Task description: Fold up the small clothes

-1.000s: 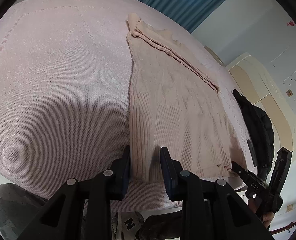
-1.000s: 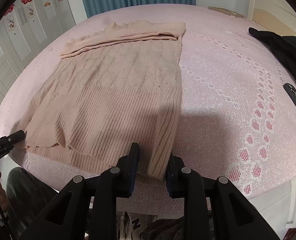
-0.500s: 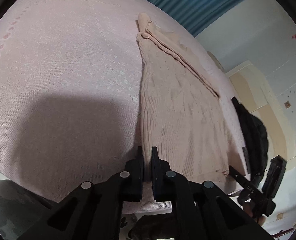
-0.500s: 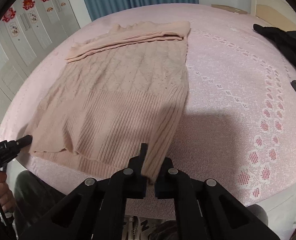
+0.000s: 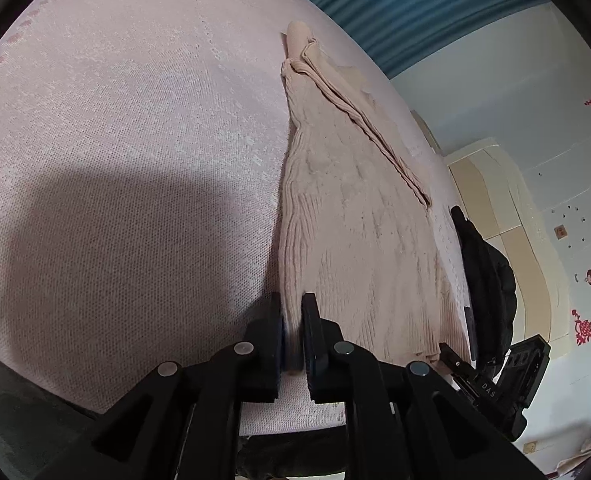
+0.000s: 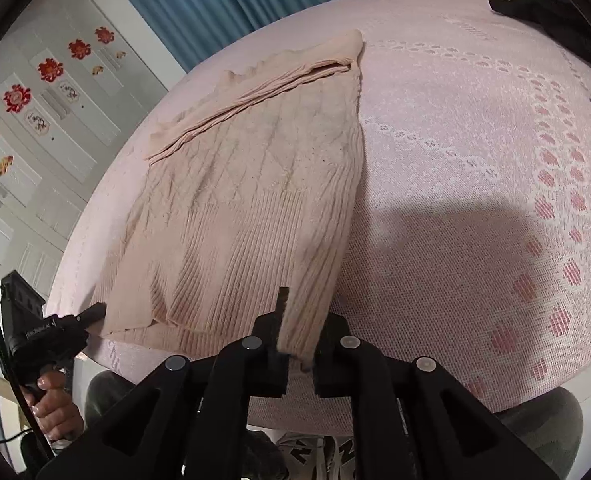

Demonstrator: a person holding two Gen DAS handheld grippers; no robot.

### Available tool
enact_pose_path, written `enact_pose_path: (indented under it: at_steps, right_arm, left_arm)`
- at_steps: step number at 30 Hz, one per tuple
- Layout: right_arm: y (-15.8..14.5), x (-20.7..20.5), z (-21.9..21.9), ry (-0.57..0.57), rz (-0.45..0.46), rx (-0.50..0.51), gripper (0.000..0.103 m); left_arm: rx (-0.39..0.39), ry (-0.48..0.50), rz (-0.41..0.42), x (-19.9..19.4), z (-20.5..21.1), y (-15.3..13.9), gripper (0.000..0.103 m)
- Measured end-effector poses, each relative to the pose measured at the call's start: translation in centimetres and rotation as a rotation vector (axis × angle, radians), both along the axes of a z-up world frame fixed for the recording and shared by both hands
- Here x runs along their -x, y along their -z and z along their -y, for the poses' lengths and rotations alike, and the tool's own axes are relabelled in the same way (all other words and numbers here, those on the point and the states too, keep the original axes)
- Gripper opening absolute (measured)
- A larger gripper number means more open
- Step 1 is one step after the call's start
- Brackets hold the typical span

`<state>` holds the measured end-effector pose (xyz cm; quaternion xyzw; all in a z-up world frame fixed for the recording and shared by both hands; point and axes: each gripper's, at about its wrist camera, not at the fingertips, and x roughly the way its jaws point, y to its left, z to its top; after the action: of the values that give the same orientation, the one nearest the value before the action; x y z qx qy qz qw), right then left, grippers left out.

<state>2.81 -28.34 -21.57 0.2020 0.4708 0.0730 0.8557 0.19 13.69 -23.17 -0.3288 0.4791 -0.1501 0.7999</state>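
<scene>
- Sweater point(image 6: 255, 200), pale peach knit, lies spread flat on a pink bedspread point(image 6: 475, 160), its hem at the near edge of the bed and its neckline toward the far side.
- Its upper part is folded across in a band; the body shows a diamond pattern above and ribbing below.
- Left gripper point(image 5: 292, 328) is clamped on the sweater's left hem corner, a narrow ridge of knit pinched between its black fingers.
- Right gripper point(image 6: 301, 344) has the right hem corner between its fingers, the fabric draping over them; its jaws are opening slightly, yet the knit appears still pinched, though the pads are partly hidden by cloth.
- From the right wrist view, the left gripper shows at the far left, held in a person's hand point(image 6: 53, 404).
- Dark garment point(image 5: 491, 280) lies on the bed's right side, apart from the sweater.
- Blue curtain point(image 6: 235, 4) hangs behind the bed.
</scene>
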Motion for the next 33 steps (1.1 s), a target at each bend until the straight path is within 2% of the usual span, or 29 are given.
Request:
enact_pose_path:
  at_steps: [7, 11, 13, 18, 23, 29, 33]
  right_arm:
    - [-0.6, 0.4, -2.2, -0.022, 0.059, 0.163, 0.013]
    - [-0.6, 0.1, -1.9, -0.016, 0.032, 0.15, 0.012]
    - [-0.6, 0.0, -1.6, -0.025, 0.016, 0.13, 0.006]
    - [-0.6, 0.6, -0.8, -0.008, 0.003, 0.069, 0.004]
    - [-1.8, 0.8, -0.4, 0.014, 0.016, 0.035, 0.004]
    - [-4.5, 1.4, 0.6, 0.021, 0.08, -0.045, 0.004]
    - [-5.7, 1.1, 1.4, 0.036, 0.09, -0.11, 0.004]
  left_arm:
    - [-0.082, 0.02, 0.013, -0.1, 0.7, -0.7, 0.009]
    - [-0.168, 0.027, 0.026, 0.0, 1.8, -1.4, 0.007]
    - [-0.205, 0.027, 0.029, 0.0, 2.2, -1.7, 0.007]
    - [-0.235, 0.023, 0.029, 0.3, 2.3, -2.3, 0.007]
    - [-0.197, 0.017, 0.03, 0.6, 1.7, -3.1, 0.006]
    - [-0.088, 0.01, 0.061, 0.9, 0.1, -5.0, 0.006]
    - [-0.069, 0.005, 0.088, 0.8, -0.5, -6.5, 0.006]
